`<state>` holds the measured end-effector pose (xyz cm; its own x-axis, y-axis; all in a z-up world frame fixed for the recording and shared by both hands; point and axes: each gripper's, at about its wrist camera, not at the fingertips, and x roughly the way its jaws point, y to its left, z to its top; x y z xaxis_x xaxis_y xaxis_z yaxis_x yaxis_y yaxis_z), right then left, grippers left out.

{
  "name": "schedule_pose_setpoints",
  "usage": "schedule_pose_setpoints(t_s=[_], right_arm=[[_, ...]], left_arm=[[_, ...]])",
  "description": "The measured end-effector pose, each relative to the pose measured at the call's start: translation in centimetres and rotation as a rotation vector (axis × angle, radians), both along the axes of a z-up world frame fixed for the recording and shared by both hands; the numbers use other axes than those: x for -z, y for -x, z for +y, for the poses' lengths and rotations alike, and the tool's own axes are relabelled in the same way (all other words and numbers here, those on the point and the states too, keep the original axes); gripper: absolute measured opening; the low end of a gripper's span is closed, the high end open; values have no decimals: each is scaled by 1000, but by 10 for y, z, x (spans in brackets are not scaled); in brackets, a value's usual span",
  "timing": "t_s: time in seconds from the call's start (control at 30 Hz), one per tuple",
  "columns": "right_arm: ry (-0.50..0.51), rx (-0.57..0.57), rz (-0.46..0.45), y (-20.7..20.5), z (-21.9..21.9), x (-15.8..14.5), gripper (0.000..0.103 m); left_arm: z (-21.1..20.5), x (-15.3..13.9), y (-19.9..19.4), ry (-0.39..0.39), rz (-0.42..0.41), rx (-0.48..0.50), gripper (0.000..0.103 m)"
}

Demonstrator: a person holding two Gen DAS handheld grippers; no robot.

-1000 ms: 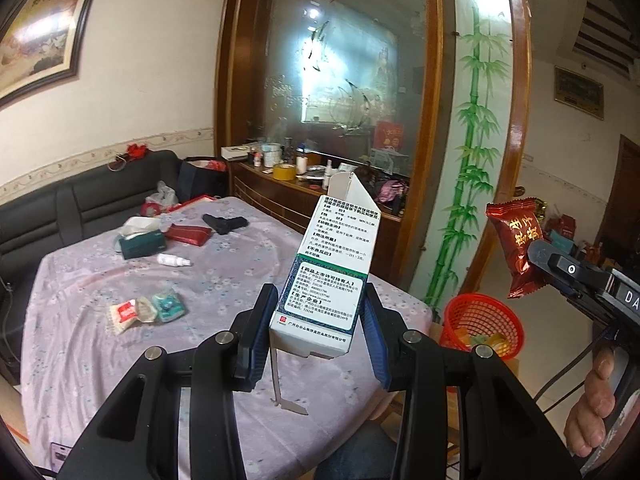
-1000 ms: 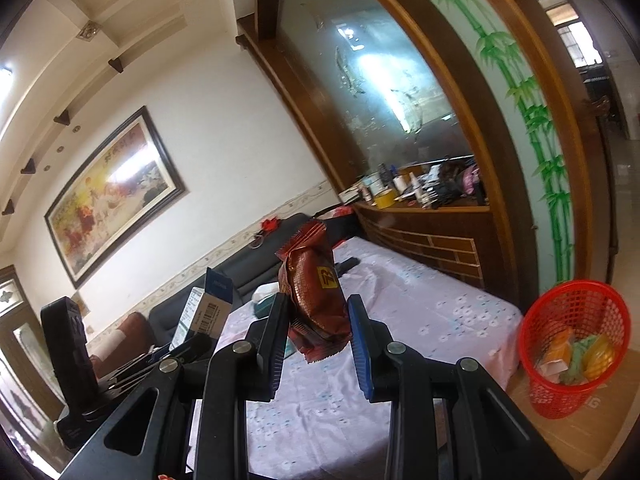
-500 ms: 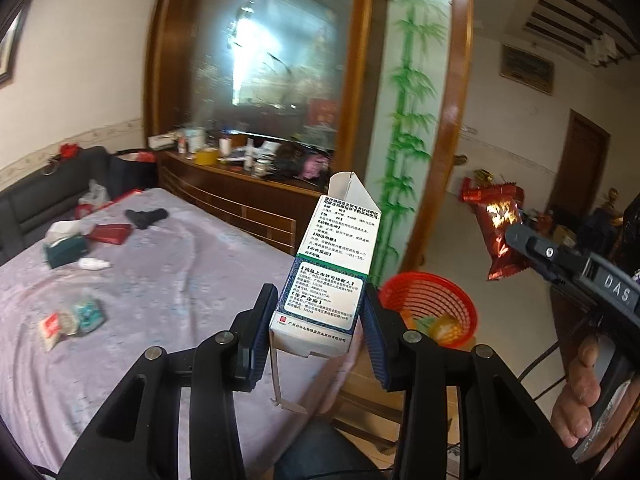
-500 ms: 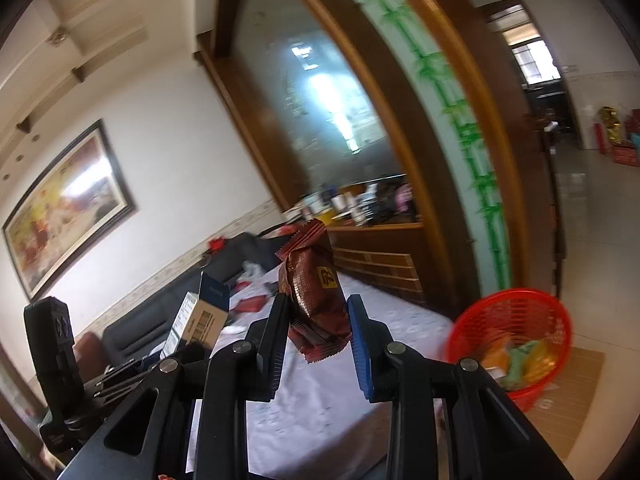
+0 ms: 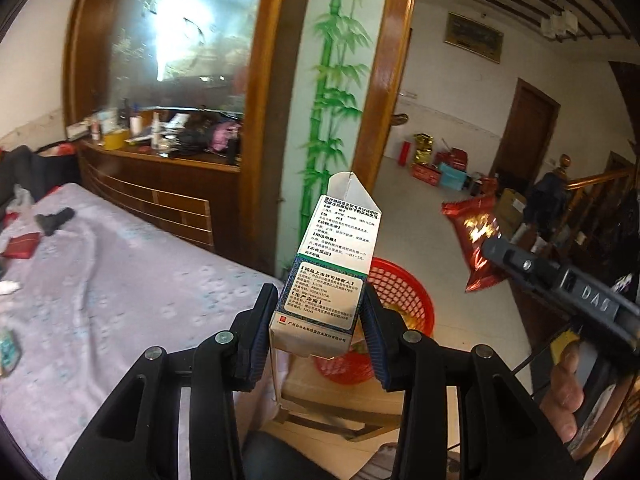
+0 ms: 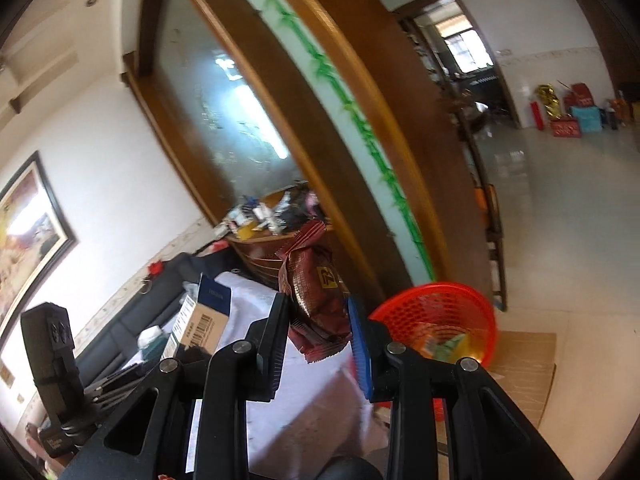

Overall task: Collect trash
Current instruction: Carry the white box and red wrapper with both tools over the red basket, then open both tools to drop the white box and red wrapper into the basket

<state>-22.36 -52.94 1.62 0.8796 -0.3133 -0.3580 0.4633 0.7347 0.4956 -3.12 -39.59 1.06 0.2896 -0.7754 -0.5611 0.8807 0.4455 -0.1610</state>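
My left gripper is shut on a white and green medicine box with its top flap open, held upright just in front of the red mesh basket. My right gripper is shut on a dark red snack packet. The same snack packet shows at the right of the left wrist view, and the medicine box at the left of the right wrist view. The red basket holds several wrappers and sits on cardboard on the floor, beyond the table's corner.
A table with a lilac flowered cloth carries more small items: a red box, a black object and packets at the left edge. A wooden cabinet with clutter stands behind. A hand holds the right gripper.
Both grippers have swung right, away from the table and toward the red basket, and dipped lower. The basket now sits close behind the medicine box. Both grips are unchanged.
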Motion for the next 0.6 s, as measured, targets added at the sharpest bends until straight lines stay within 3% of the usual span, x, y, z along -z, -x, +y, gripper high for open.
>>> schedule_pose_setpoints(t_s=[0.23,0.6], right_arm=[[-77,67,54,0,-40,28,31],[-170,106,96,-7,-74,61,31]], left_arm=[[-50,30,-4,-72,44,69,40],[-92,60,-8,-136,80,107,40]])
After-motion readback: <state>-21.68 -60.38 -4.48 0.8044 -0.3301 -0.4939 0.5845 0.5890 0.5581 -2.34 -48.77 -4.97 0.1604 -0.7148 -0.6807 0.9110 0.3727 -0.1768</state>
